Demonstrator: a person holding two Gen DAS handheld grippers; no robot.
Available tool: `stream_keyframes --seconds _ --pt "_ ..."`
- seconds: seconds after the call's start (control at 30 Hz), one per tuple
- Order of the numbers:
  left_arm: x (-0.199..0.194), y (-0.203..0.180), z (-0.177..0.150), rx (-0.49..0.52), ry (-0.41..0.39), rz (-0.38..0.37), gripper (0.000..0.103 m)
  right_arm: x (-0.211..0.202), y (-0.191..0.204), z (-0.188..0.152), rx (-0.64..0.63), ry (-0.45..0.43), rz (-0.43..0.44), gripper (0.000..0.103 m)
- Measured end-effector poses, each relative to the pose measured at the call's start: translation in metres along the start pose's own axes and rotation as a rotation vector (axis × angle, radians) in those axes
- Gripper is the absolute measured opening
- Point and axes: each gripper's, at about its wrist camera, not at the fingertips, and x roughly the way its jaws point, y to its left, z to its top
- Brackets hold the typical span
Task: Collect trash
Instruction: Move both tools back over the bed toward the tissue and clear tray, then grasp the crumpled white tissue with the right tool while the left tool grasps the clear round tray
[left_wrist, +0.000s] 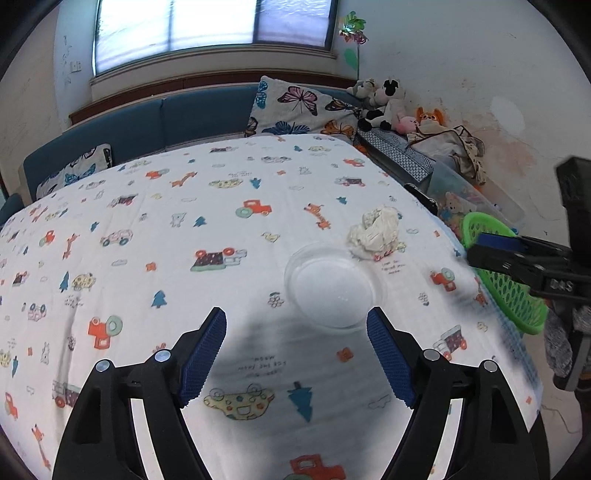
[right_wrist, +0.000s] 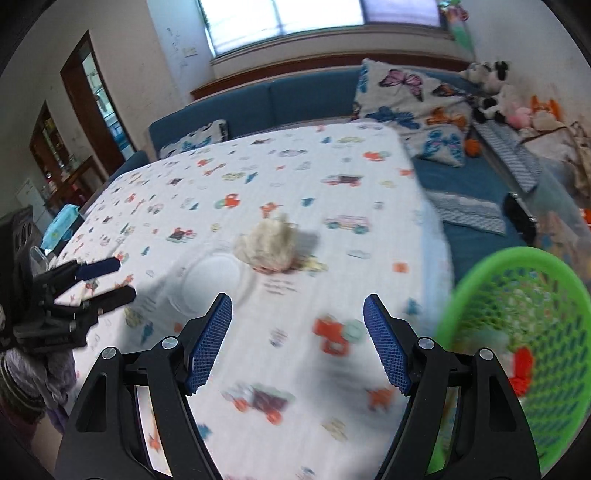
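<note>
**Two open grippers over the table, crumpled wad ahead of both**

The trash still on the table is a crumpled off-white wad (left_wrist: 375, 230), creased and lumpy like balled tissue or paper. It lies on the printed tablecloth (left_wrist: 184, 229), ahead of the left gripper (left_wrist: 296, 323) and a little to its right, well beyond the fingertips. Between that gripper and the wad sits a clear round plastic lid or shallow dish (left_wrist: 334, 290); its far rim is touching or just beside the wad, and its near rim lies just ahead of the gripper's right finger.

The left gripper points down at a slant toward the tablecloth, its blue-padded jaws spread wide with only cloth between them. The right gripper (right_wrist: 297, 306) is tilted down in the same way, jaws likewise apart and holding nothing. From it, the wad lies ahead and slightly left, the clear lid further left and nearer. Each gripper shows at the edge of the other's view, with a grey knit sleeve (right_wrist: 22, 373) behind the left one.

A green mesh basket (right_wrist: 517, 332) sits off the table edge, just right of the right gripper's right finger. Inside it are blurred pale and red scraps (right_wrist: 521, 365); what they are cannot be told.
</note>
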Motion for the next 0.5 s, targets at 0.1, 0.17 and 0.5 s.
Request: stream_keyframes --seconds 0.1,0.17,0.5 --pt "0.001 0.000 -0.003 0.008 0.006 -0.003 0.078 0.018 0.005 0.009 0.005 0.016 0.018 0.074" --pt "0.003 0.001 -0.003 0.014 0.009 -0.008 0.078 0.029 0.008 0.015 0.011 0.025 0.028 0.074" --pt "0.015 -0.005 0.003 0.056 0.029 -0.032 0.082 0.072 0.004 0.033 0.071 0.074 0.058 0.070"
